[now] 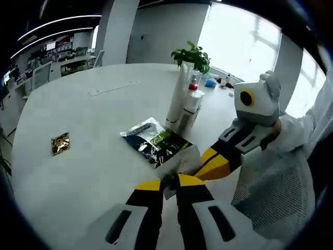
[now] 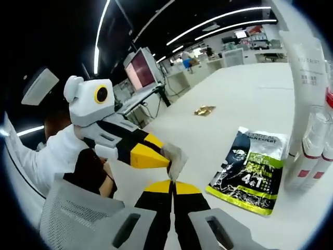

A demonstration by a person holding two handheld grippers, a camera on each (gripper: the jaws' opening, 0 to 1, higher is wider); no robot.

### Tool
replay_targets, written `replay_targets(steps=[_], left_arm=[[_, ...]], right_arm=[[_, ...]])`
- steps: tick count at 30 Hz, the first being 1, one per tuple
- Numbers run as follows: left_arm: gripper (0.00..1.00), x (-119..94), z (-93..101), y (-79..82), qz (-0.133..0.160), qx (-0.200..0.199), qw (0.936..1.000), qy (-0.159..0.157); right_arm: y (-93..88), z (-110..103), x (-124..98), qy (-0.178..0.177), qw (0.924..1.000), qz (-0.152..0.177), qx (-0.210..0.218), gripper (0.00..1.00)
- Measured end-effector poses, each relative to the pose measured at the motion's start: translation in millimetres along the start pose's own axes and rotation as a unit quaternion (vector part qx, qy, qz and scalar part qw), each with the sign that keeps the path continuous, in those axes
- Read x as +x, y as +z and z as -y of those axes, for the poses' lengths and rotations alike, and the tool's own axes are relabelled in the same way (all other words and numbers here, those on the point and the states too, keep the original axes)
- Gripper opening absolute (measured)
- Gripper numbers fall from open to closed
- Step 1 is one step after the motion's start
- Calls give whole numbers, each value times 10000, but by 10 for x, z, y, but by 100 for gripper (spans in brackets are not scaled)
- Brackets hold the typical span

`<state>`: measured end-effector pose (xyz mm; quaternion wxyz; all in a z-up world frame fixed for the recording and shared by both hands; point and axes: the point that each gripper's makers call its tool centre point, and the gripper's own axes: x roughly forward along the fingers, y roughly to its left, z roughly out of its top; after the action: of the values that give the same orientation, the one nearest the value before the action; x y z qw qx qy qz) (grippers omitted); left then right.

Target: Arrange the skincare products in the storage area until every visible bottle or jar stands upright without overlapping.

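The dark sachet [image 2: 253, 169] lying flat on the desk [image 2: 229, 99] reads "L'OREAL" with "EXPERT" beneath it along its top edge, and a large "4 in 1" in its green lower part. The tall white tube [image 2: 307, 67] beside it carries grey lettering too blurred to read.

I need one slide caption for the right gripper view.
Both grippers, right and left, pinch a small grey sachet above the white table, beside a dark L'Oreal pouch.

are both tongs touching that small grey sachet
Touching. In the right gripper view the left tongs pinch the grey sachet from the side, and the right tongs close on its lower edge.
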<state>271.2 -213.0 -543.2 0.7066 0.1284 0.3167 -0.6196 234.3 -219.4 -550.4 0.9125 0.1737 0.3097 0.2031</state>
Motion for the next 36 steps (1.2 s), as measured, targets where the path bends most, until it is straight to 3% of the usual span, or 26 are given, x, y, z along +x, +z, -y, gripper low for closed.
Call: replay_targets(steps=[3, 7, 11, 17, 26, 33, 36], left_arm=[[3, 28, 8, -15, -204, 236, 9992, 252], [0, 87, -131, -147, -576, 706, 9939, 630], [0, 129, -152, -210, -682, 699, 9922, 772], [0, 189, -225, -322, -842, 659, 9903, 882], [0, 145, -346, -372, -868, 564, 9903, 931], [0, 151, -299, -375, -854, 579, 9908, 873], [0, 162, -317, -401, -911, 589, 9902, 884]], right_arm=[[-1, 0, 68, -15, 9999, -108, -59, 0], [-17, -2, 204, 7, 9995, -260, -190, 0], [-24, 40, 302, -10, 9991, -343, -262, 0], [-112, 107, 378, -99, 9983, -481, -300, 0], [-88, 105, 448, -23, 9984, -391, -414, 0], [-8, 166, 500, -83, 9992, -296, -266, 0], [-41, 192, 541, -251, 9982, -444, -317, 0]])
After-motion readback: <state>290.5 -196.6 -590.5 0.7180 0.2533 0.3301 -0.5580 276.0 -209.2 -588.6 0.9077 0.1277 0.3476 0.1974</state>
